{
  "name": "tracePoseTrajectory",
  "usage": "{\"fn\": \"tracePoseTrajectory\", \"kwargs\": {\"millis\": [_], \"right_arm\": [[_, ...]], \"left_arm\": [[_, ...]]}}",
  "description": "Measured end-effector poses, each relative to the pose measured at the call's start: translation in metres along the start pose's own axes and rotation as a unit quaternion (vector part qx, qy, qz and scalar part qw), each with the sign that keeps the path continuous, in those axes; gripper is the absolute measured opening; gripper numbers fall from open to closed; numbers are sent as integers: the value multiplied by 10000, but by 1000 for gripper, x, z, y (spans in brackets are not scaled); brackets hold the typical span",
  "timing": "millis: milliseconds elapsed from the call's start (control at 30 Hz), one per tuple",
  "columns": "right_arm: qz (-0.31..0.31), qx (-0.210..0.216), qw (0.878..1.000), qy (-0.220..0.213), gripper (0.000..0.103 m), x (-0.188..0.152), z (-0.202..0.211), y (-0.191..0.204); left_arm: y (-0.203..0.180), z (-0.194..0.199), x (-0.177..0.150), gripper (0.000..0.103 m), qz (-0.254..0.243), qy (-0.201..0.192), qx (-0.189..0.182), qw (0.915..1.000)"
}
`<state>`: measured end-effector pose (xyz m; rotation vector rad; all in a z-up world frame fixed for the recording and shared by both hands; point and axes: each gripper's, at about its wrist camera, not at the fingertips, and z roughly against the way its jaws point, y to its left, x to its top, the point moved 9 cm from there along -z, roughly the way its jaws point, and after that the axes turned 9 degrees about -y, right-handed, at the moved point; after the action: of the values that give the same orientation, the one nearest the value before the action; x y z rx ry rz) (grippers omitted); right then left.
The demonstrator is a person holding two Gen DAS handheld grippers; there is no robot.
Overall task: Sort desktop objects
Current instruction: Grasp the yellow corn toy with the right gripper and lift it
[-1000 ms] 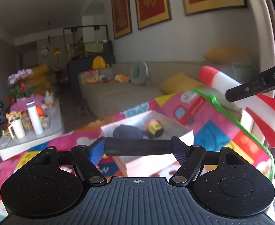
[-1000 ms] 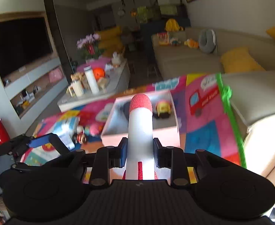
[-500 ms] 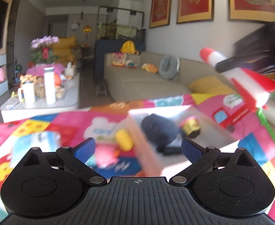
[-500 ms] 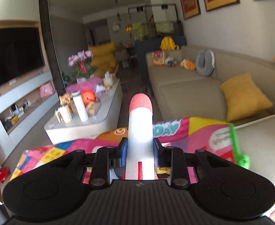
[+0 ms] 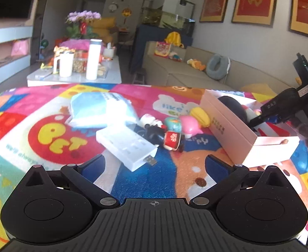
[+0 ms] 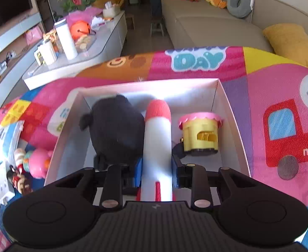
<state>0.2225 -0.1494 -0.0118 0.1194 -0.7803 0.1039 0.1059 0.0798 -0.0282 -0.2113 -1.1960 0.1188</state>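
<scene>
Living room beyond: beige sofa point(image 5: 175, 71) with a grey neck pillow, white low table point(image 5: 74, 76) with a tall white bottle, red framed hangings on the wall; bright patchwork play mat point(image 5: 48, 138) over the work surface, printed "PET" in yellow on red, "DAY" and part of "mini" on a red truck in the right wrist view; small dark print on the wall of the pale pink open cardboard box point(image 6: 233, 113), unreadable; left gripper point(image 5: 155, 163) spread wide, still opening, empty, above a clear plastic case with a USB plug point(image 5: 126, 147); right gripper point(image 6: 157, 175) easing open, pads against the white foam rocket with a red tip point(image 6: 158, 134), lowered into the box between a black plush toy point(image 6: 117, 130) and a yellow toy tub with a pink rim point(image 6: 201, 134).
</scene>
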Motion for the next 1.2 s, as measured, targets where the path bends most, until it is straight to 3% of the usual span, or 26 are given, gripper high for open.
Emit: {"fn": "tracePoseTrajectory", "kwargs": {"millis": [133, 233, 300, 333, 367, 400, 500, 600, 733, 833, 967, 1200], "right_arm": [[225, -188, 9984, -489, 69, 23, 29, 10], [208, 289, 9964, -769, 73, 44, 58, 42], [197, 546, 9964, -625, 72, 47, 64, 73], [337, 601, 9963, -506, 62, 46, 60, 94], [585, 646, 9955, -374, 43, 43, 54, 115], [874, 649, 9937, -267, 39, 40, 46, 133], [1567, 234, 9874, -31, 38, 36, 8, 169], [1877, -206, 9814, 342, 35, 31, -35, 183], [2543, -1144, 9595, 390, 34, 27, -70, 184], [2598, -1251, 9555, 621, 32, 17, -83, 181], [2467, -1016, 9621, 563, 30, 11, -74, 183], [2302, 66, 9715, 557, 30, -30, -2, 189]], "left_arm": [[6, -5, -6, 103, 223, 158, 18, 9996], [7, -5, -8, 103, 307, 182, 23, 9994], [7, -5, -8, 103, 301, 169, 31, 9994], [6, -4, -8, 103, 290, 156, 23, 9995], [6, -4, -8, 103, 282, 145, 14, 9995], [6, -4, -8, 103, 284, 141, 0, 9995], [7, -6, -9, 103, 393, 206, -61, 9990], [10, -8, -10, 103, 535, 236, -76, 9983], [14, -7, -10, 103, 661, 265, -52, 9974], [15, -7, -11, 103, 715, 290, -86, 9970], [15, -5, -10, 103, 776, 268, -195, 9964], [22, 1, -3, 103, 1104, 58, -333, 9933]]}}
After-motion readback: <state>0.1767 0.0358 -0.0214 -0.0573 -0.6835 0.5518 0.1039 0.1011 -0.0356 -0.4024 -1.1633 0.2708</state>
